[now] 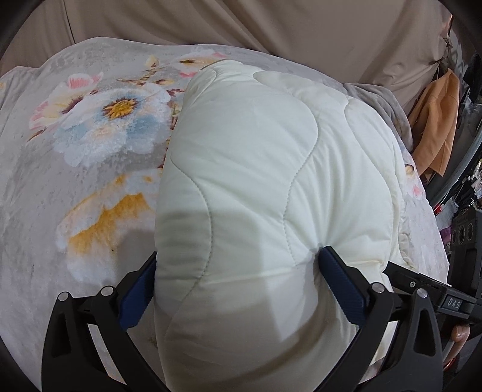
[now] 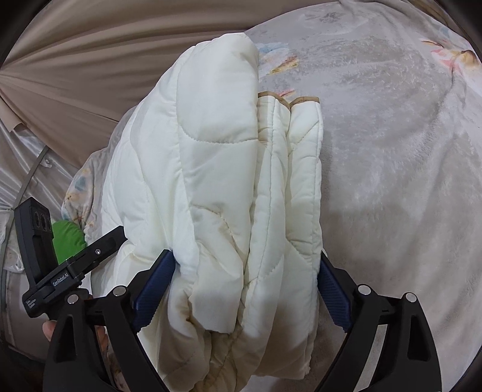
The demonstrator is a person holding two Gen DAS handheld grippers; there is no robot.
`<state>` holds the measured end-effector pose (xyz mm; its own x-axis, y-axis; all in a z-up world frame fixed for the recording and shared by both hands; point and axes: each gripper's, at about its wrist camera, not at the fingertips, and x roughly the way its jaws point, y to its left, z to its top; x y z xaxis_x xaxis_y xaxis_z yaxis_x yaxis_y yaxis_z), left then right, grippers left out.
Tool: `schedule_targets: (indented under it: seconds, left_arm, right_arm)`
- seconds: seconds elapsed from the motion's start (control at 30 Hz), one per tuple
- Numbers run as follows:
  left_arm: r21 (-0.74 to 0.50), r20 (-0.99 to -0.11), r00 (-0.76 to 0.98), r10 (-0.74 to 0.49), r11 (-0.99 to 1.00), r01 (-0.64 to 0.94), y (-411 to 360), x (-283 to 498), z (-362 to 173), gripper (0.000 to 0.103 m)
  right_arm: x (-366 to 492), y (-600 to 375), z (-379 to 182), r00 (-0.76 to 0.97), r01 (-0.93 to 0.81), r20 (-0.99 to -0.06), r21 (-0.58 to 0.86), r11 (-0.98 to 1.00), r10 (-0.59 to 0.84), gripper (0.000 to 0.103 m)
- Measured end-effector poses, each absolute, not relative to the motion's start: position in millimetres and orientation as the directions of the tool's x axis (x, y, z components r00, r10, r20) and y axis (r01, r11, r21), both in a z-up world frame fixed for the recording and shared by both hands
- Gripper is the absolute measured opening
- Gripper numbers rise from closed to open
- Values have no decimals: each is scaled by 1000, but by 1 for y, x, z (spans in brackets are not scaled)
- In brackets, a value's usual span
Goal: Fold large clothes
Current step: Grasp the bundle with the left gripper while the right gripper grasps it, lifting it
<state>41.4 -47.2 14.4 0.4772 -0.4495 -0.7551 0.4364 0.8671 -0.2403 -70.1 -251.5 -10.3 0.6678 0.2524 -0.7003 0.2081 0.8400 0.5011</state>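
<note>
The folded cream quilt [image 1: 271, 181] fills both jaws' gaps; open floral bedspread [image 1: 75, 181] lies left, beige curtain [image 1: 271, 24] blocks behind.

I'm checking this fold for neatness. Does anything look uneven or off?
Yes: in the right wrist view, the cream quilt has layers ending unevenly, its tan-trimmed edges sitting lower than the outer fold.

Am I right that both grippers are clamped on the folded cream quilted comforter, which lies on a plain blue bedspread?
Not quite: the bedspread is grey with a floral print, as the left wrist view shows. Both the left gripper and right gripper do clamp the folded cream quilted comforter.
</note>
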Motion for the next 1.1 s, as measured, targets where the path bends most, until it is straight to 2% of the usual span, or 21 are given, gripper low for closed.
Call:
schedule_targets:
  seconds: [0.1, 0.2, 0.23, 0.27, 0.37, 0.47, 0.57, 0.83, 1.1]
  left_arm:
    - [-239, -754, 477, -451, 866, 440, -48, 42, 16, 98]
    - [-236, -748, 474, -466, 853, 466, -49, 40, 20, 98]
    - [-228, -742, 476, -472, 845, 483, -51, 38, 22, 98]
    - [-224, -738, 479, -474, 843, 489, -51, 37, 24, 93]
    - [-224, -720, 484, -498, 827, 516, -49, 34, 36, 79]
    - [-227, -696, 484, -530, 802, 552, -46, 31, 54, 67]
    - [-211, -643, 508, -574, 769, 603, -46, 20, 82, 62]
    - [-113, -406, 596, -693, 685, 720, -43, -30, 176, 61]
    - [-6, -110, 625, -772, 630, 777, -14, -78, 260, 61]
  right_arm:
    - [-67, -246, -7, 670, 200, -706, 469, 860, 229, 84]
    - [-67, -240, 1, 684, 177, -691, 467, 866, 233, 63]
    - [-66, -238, 4, 688, 162, -682, 475, 865, 246, 49]
    - [-67, -236, 7, 691, 151, -675, 484, 862, 259, 39]
    - [-70, -228, 21, 714, 144, -664, 449, 882, 222, 30]
    - [-79, -220, 40, 751, 127, -631, 424, 897, 192, 28]
    - [-93, -212, 64, 798, 118, -582, 405, 907, 157, 28]
    - [-154, -201, 144, 925, 93, -377, 330, 939, 41, 28]
    - [-211, -174, 226, 997, 36, -78, 209, 977, -20, 28]
